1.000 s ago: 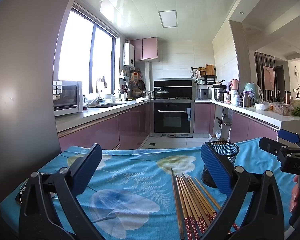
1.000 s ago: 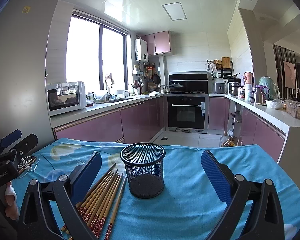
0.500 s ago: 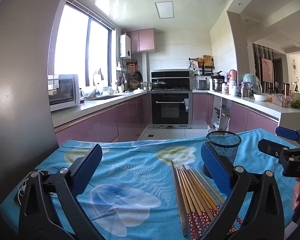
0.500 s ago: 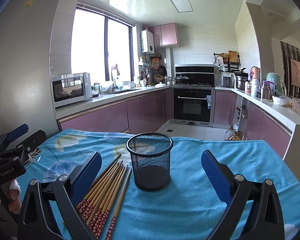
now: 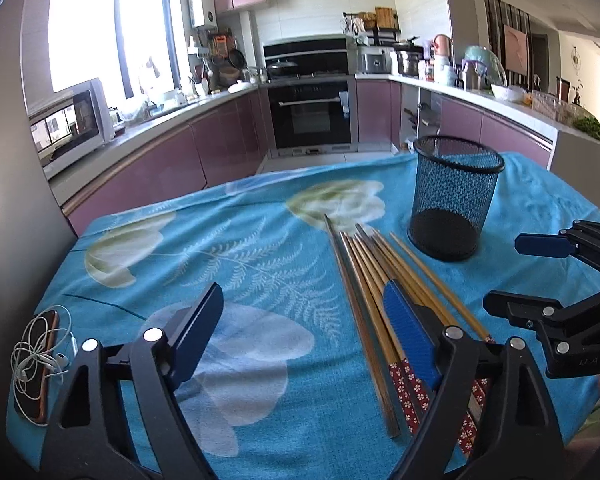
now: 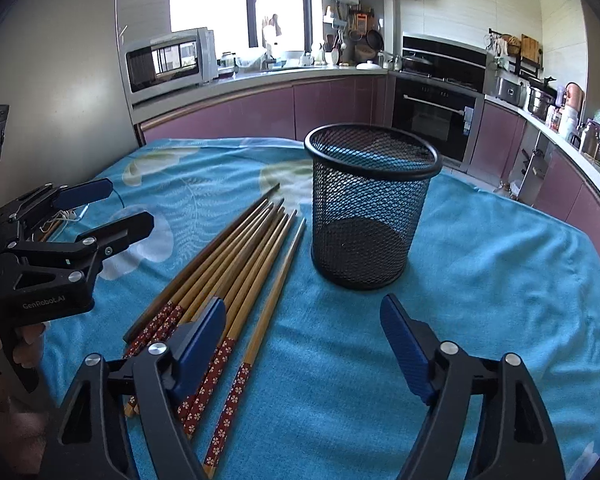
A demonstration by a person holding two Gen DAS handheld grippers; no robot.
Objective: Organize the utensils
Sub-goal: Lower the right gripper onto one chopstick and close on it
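Both cameras have dipped down and pushed in since a second ago, so the table fills way more of each view and the ceiling has dropped out.

Nearest, at the bottom of the left wrist view, the left gripper (image 5: 304, 316) is spread wide with nothing between its blue pads. Its right finger sits over the patterned red ends of the chopsticks (image 5: 374, 276), though I can't tell if it touches them. Same deal in the right wrist view: the right gripper (image 6: 302, 324) is wide open and empty, its left finger over the chopsticks.

The chopsticks lie flat in a loose bundle on the blue floral tablecloth (image 5: 236, 264), tips pointing away, just beside the black mesh holder (image 6: 370, 204). The holder stands upright in the middle of the right wrist view with nothing in it.

Far left of the right wrist view, the other gripper's body reads "GenRobot.AI". At the right edge of the left wrist view I can only make out "DAS".

Lower left in the left wrist view, a phone (image 5: 40, 364) lies with white earphones (image 5: 32, 356) coiled on it.

Further back there's a microwave (image 6: 168, 60) on the counter and a built-in oven (image 5: 310, 114) under the hob.
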